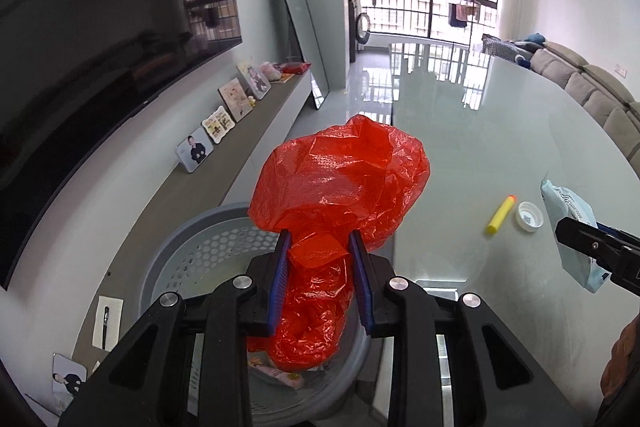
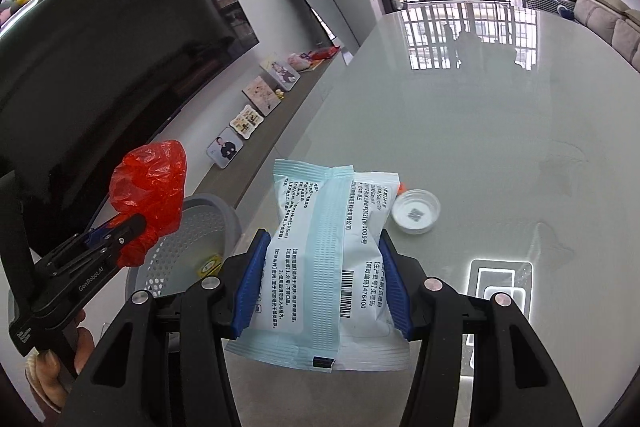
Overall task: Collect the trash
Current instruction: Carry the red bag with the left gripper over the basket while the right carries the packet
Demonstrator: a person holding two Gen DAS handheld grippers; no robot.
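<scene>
The left gripper [image 1: 322, 239] is pointed downward, its blue pads clamped on something red. The right gripper [image 2: 322, 247] is angled likewise and closed on a packet, and fingers [image 2: 52, 367] are seen wrapped around the left handle.

The black body of the left gripper [image 2: 120, 227], seen from the right wrist view, carries the white lettering "GenRobot.AI". The pale blue and white sealed plastic packet [image 2: 324, 259] bears columns of small printed Chinese characters, mostly too fine to read, a barcode, and beside it the number "476400"; another line on it ends in digits that look like "0009".
</scene>
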